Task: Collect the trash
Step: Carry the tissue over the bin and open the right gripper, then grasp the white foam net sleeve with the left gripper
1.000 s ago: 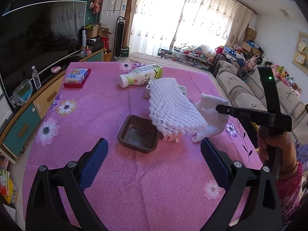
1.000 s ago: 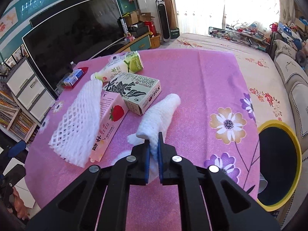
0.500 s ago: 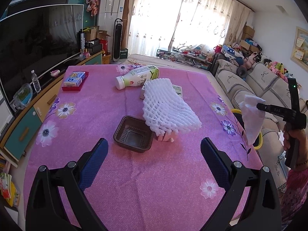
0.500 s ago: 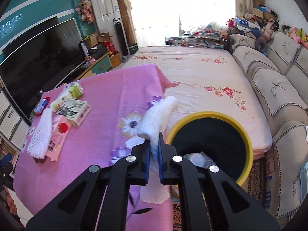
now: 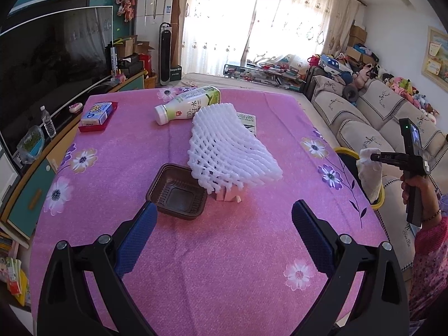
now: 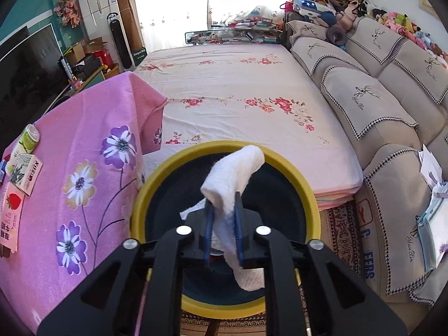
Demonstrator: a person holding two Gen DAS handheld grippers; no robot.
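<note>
**Tissue over bin, right tongs loosening**

Right tongs (image 6: 223, 225) hang over the yellow-rimmed bin (image 6: 305, 187) beside the pink surface (image 5: 224, 252). Jaws have just been opening; the white tissue (image 6: 233, 176) sits between them, pads slightly apart, grip looks loose. Left tongs (image 5: 224, 232) gape wide and empty above the surface, near the brown tray (image 5: 179, 196), foam net (image 5: 226, 148) and bottle (image 5: 190, 103).

tissue (image 6: 233, 173) above bin (image 6: 168, 168), right of table (image 6: 92, 184).
</note>
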